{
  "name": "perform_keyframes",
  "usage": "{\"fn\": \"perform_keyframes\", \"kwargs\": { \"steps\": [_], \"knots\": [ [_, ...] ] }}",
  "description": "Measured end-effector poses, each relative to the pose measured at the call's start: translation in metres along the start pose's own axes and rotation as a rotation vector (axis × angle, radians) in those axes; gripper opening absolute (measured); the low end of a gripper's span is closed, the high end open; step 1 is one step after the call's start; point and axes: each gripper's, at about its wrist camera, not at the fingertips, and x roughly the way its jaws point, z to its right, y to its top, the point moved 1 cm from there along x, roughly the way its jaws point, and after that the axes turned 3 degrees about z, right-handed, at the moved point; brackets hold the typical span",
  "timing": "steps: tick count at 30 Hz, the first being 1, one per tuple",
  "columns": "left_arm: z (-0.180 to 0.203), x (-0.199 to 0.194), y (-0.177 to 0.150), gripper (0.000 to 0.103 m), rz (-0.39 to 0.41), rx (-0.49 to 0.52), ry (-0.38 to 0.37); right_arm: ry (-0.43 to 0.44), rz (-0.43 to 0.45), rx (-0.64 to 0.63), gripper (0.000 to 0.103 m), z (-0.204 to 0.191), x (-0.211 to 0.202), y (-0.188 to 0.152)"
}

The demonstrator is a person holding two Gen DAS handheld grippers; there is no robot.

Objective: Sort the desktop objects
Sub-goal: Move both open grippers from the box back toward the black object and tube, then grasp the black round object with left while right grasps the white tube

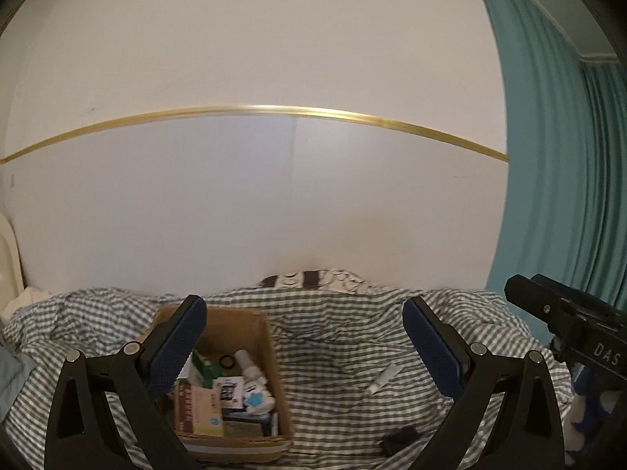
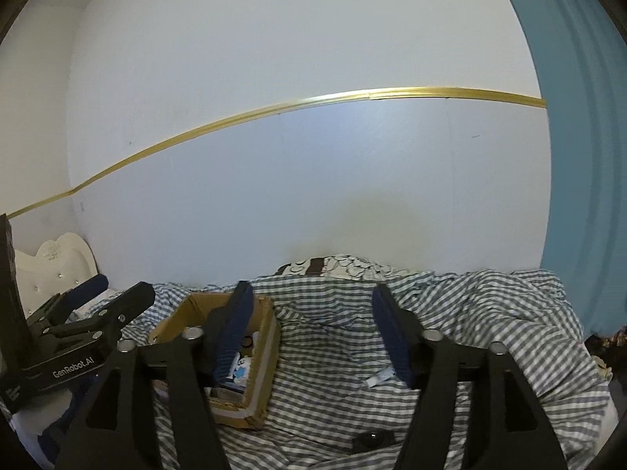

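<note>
Hiding part of the cardboard box point(image 1: 270, 337) in both views, the near fingers cover some contents, so not every item inside can be named. The box holds medicine packs, a white bottle point(image 1: 245, 360) and small cartons. Right of the box, a white tube point(image 1: 384, 378) and a small black object point(image 1: 399, 438) lie on the striped blanket point(image 1: 337, 352). The left gripper point(image 1: 303, 337) and right gripper point(image 2: 309, 327) are wide apart, holding nothing.
</note>
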Motion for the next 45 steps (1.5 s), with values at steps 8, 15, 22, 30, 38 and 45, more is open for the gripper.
{"fn": "perform_keyframes", "kwargs": {
  "steps": [8, 15, 22, 30, 38, 45],
  "knots": [
    [0.040, 0.007, 0.001, 0.103, 0.030, -0.006, -0.023, -0.056, 0.047, -0.004, 0.087, 0.038, -0.023, -0.006],
    [0.075, 0.025, -0.012, 0.103, 0.043, 0.037, -0.019, -0.139, 0.076, -0.028, 0.101, 0.072, -0.025, -0.030],
    [0.097, 0.073, -0.047, 0.103, -0.016, 0.069, -0.008, -0.185, 0.041, -0.002, 0.103, 0.113, -0.008, -0.048],
    [0.102, 0.121, -0.093, 0.103, -0.152, 0.112, -0.022, -0.218, -0.068, 0.014, 0.103, 0.140, 0.037, -0.086],
    [0.106, 0.170, -0.156, 0.103, -0.403, 0.085, -0.126, -0.246, -0.172, 0.067, 0.103, 0.160, 0.074, -0.120],
    [0.125, 0.202, -0.218, 0.103, -0.619, 0.050, -0.191, -0.276, -0.218, 0.104, 0.103, 0.181, 0.092, -0.129]
  ]
}}
